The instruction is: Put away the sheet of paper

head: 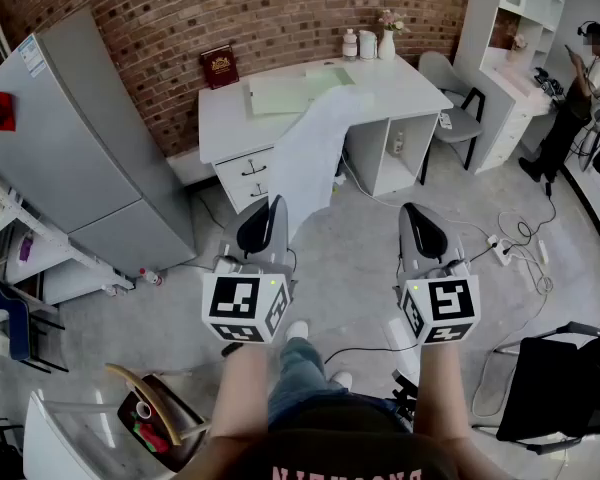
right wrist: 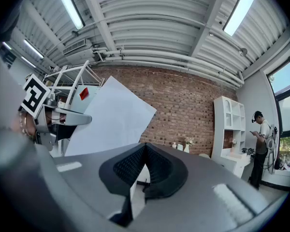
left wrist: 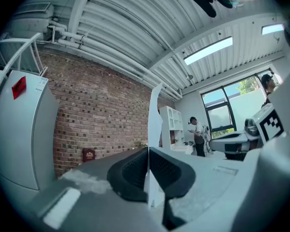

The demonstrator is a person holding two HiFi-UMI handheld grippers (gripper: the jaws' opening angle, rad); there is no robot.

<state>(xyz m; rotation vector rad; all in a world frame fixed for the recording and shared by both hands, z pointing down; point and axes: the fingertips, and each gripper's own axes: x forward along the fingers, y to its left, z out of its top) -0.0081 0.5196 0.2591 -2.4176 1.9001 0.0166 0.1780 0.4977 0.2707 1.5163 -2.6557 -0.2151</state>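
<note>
The sheet of paper (head: 310, 153) is a long white sheet that rises from my left gripper (head: 270, 202) toward the white desk (head: 230, 120). My left gripper is shut on its lower end. In the left gripper view the sheet (left wrist: 155, 115) shows edge-on, a thin white strip pinched where the jaws of the left gripper (left wrist: 148, 151) meet. My right gripper (head: 413, 209) is held level with the left, a hand's width to its right, apart from the sheet. In the right gripper view the pads of the right gripper (right wrist: 145, 147) meet with nothing between them, and the sheet (right wrist: 111, 115) stands at the left.
On the desk lie pale green sheets (head: 280, 93), a red book (head: 219, 66) and jars with a vase (head: 368, 43). A grey fridge (head: 70, 148) stands left. A grey chair (head: 458, 118), white shelves (head: 520, 28) and a person (head: 580, 78) are right. Cables (head: 510, 248) cross the floor.
</note>
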